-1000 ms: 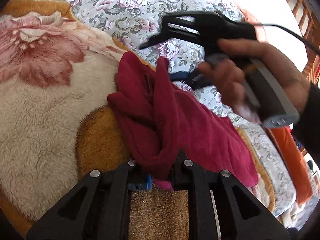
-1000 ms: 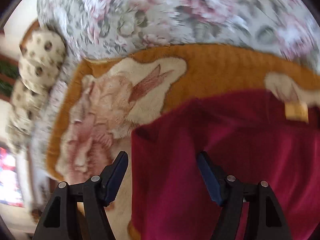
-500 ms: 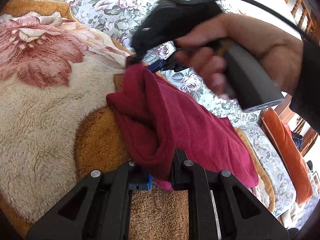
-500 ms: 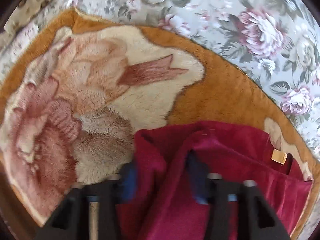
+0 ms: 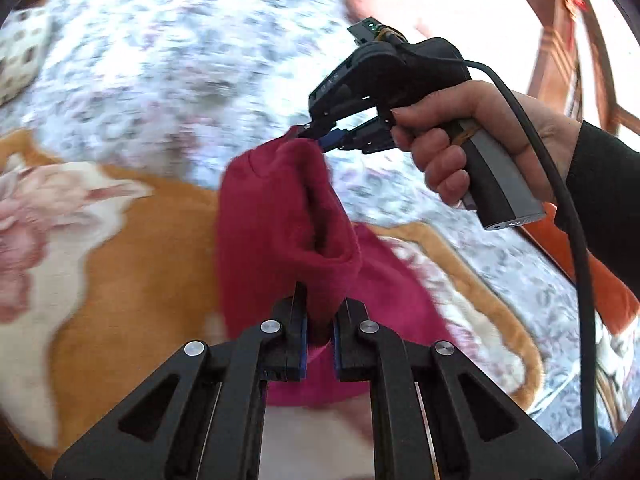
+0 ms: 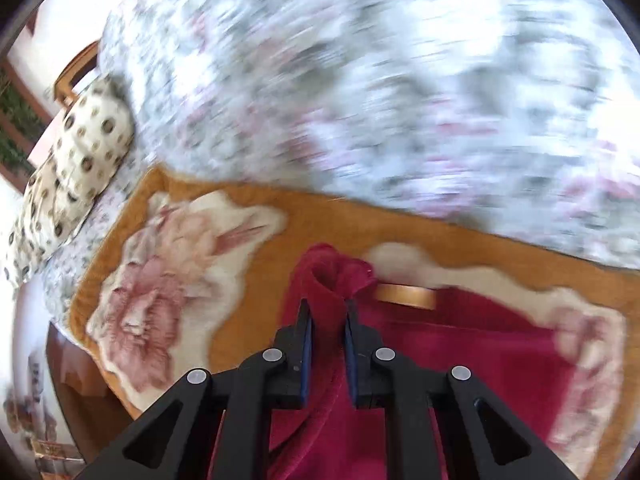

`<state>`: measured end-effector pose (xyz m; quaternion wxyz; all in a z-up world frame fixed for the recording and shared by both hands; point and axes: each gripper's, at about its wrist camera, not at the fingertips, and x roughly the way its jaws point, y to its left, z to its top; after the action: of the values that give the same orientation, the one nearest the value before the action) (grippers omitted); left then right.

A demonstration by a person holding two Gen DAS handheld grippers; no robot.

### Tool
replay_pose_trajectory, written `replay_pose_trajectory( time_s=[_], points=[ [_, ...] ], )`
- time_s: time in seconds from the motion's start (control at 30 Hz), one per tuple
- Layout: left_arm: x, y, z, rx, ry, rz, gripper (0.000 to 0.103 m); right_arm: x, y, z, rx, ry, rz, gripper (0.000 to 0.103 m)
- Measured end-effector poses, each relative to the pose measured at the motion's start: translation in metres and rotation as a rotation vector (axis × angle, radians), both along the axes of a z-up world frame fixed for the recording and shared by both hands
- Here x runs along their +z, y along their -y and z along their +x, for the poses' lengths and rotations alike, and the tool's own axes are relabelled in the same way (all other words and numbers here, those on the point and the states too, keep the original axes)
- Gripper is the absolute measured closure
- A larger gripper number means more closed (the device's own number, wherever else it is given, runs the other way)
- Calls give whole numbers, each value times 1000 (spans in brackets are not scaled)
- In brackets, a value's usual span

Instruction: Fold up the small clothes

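A dark red fleece garment [image 5: 280,220] hangs lifted over an orange and cream flower blanket [image 5: 140,260]. My left gripper [image 5: 320,304] is shut on a bunched fold at the garment's near edge, its jaws squeezing tighter. In the left wrist view a hand [image 5: 460,128] holds my right gripper [image 5: 316,136], which pinches the garment's far top corner. In the right wrist view the right gripper [image 6: 326,308] has its jaws closing on a rolled edge of the garment [image 6: 460,352], with cloth pressed between the pads. A tan label [image 6: 404,296] shows beside it.
A floral bedspread [image 6: 360,100] lies beyond the blanket [image 6: 256,280]. A spotted pillow [image 6: 76,152] rests at the left, an orange cushion [image 5: 612,280] at the right edge, and wooden furniture [image 5: 568,40] stands behind the hand.
The right gripper went from wide open over the garment to closed on its edge. Both grippers have risen, lifting the garment off the blanket. The left gripper has rolled.
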<state>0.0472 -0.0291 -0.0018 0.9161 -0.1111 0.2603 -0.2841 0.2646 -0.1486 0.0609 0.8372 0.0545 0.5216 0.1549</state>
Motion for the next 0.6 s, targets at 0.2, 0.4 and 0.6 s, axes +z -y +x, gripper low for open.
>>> replay_pose_trajectory(
  time_s=[0.2,0.4,0.6],
  points=[
    [-3,97,-18,-154,-6,83,96,-3,122,-24,-106,12,-88,95],
    [-45,142,-18,-207,-168,166,68,-55,175,-43,-193,27,-123,91],
    [-32,100,-61,-344,-163,112,47,-37,222,-114,-417,255,156,78]
  ],
)
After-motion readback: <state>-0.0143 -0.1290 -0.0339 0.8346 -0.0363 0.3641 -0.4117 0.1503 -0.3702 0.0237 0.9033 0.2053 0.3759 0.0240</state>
